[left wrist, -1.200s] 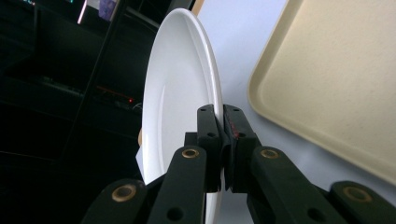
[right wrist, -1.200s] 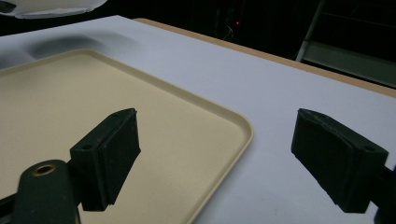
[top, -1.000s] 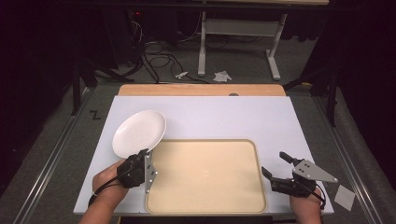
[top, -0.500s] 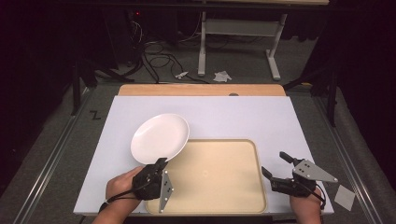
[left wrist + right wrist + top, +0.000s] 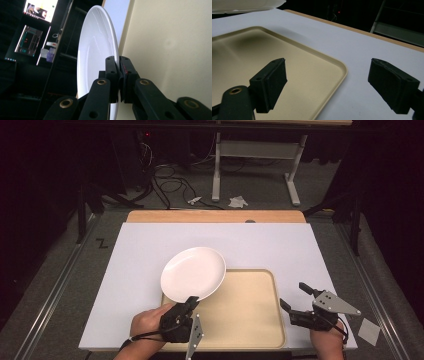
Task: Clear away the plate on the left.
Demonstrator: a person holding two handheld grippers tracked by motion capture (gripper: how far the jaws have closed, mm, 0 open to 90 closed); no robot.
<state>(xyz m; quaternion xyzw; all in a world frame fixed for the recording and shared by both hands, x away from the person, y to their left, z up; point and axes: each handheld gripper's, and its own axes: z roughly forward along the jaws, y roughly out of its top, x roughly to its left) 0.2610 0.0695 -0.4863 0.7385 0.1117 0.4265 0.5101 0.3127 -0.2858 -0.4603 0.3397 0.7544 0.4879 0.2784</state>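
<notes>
Left gripper [image 5: 192,301] clamped on near rim of white plate [image 5: 193,272], held tilted over tray [image 5: 250,312] far-left corner. Right gripper [image 5: 296,297] jaws apart, beside tray's right edge.

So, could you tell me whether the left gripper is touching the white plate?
Touching. In the left gripper view, the left gripper has its jaws closed on the rim of the plate, with no gap.

one white plate [image 5: 194,273], one beige tray [image 5: 250,315], two grippers: left [image 5: 192,302], right [image 5: 296,297].
</notes>
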